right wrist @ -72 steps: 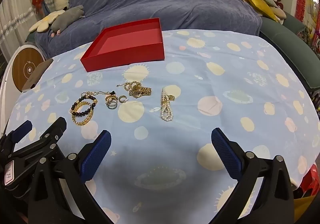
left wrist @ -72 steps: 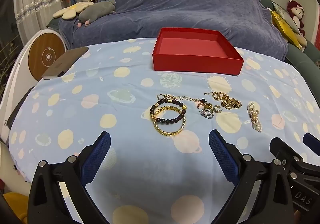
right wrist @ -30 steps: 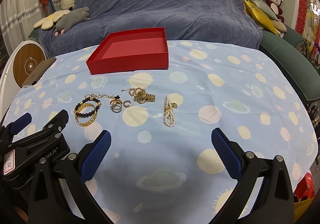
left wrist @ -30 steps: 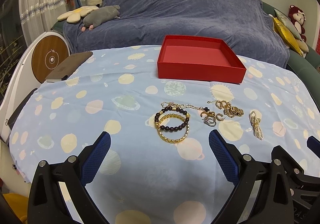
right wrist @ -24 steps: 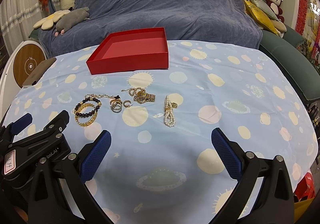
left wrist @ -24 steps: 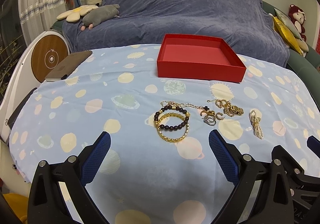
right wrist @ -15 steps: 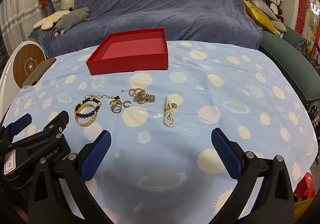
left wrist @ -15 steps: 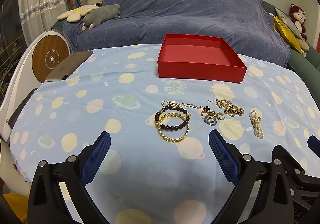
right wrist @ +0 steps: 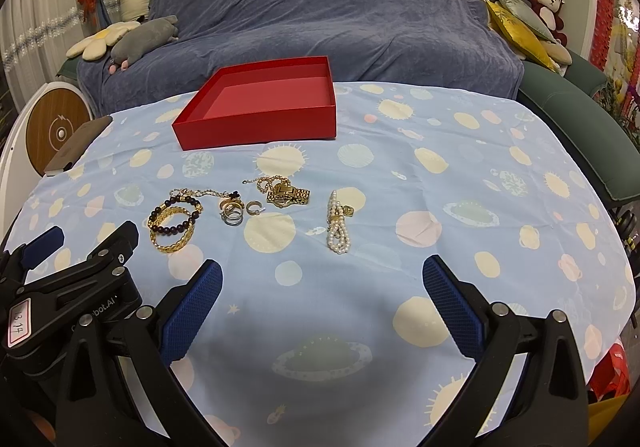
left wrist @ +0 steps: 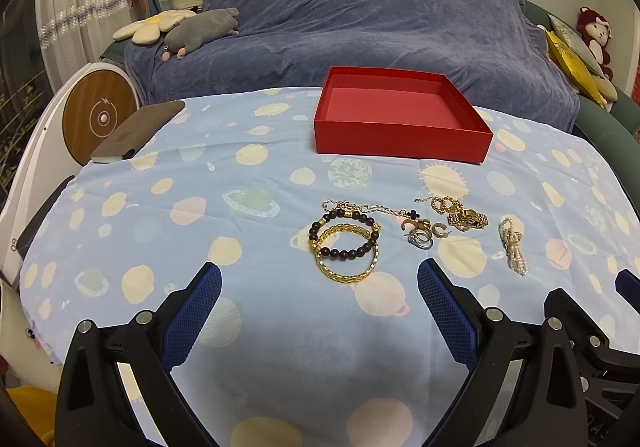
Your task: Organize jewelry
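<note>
My fingers [left wrist: 192, 311] are spread wide on both the left gripper [left wrist: 319, 289] and the right gripper [right wrist: 322, 287], nothing between them, both hovering low over the planet-print tablecloth [left wrist: 200, 207]. The jewelry lies in a loose row ahead: gold chain bangle [left wrist: 346, 257] overlapped by the dark bead bracelet [left wrist: 344, 237], rings [right wrist: 232, 213], gold watch [right wrist: 288, 195] and pearl strand [right wrist: 338, 227] (off alone on the right). Beyond sits the red box [right wrist: 260, 107], nothing in it.

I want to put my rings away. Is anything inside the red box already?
The red box shows only its bare red floor. The near wall hides a thin strip of floor just behind it.
</note>
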Demonstrator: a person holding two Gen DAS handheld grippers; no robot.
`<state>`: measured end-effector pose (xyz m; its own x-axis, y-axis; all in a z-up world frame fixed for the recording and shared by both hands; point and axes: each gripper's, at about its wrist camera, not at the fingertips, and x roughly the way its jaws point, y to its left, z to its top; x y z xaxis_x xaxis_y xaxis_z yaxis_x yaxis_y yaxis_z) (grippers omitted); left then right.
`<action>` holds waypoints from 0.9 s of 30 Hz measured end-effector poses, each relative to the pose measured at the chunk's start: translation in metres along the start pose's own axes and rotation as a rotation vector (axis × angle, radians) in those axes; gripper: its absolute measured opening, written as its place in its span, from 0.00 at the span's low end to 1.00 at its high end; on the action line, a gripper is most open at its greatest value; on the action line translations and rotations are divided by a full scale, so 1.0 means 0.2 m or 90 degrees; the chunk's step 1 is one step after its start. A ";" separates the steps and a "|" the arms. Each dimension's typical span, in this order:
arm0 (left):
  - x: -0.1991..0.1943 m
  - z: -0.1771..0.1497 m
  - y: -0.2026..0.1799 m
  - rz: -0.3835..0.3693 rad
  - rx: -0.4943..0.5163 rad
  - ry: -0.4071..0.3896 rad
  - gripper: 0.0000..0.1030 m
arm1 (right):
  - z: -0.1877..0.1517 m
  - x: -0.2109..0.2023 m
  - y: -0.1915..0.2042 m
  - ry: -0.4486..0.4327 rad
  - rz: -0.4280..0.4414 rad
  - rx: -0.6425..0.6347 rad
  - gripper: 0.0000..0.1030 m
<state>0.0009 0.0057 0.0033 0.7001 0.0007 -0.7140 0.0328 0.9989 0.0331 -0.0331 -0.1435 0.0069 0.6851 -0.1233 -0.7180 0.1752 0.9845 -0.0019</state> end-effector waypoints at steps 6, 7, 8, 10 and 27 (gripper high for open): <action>0.00 0.00 0.00 0.001 0.001 0.000 0.93 | 0.00 0.00 0.00 0.001 0.001 0.001 0.95; 0.00 0.00 0.00 0.001 0.000 0.000 0.93 | 0.00 0.00 0.00 0.001 0.000 0.001 0.95; 0.00 0.01 0.00 0.002 0.001 0.000 0.93 | 0.00 0.00 0.00 0.000 0.000 0.001 0.95; 0.00 0.00 0.00 0.002 0.001 -0.001 0.93 | 0.00 0.00 0.00 0.000 0.000 0.001 0.95; 0.00 0.00 0.00 0.002 0.002 0.000 0.93 | 0.00 0.00 0.00 0.000 0.001 0.001 0.95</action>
<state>0.0011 0.0063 0.0026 0.7005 0.0032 -0.7137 0.0332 0.9988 0.0371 -0.0333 -0.1435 0.0063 0.6853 -0.1212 -0.7181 0.1747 0.9846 0.0006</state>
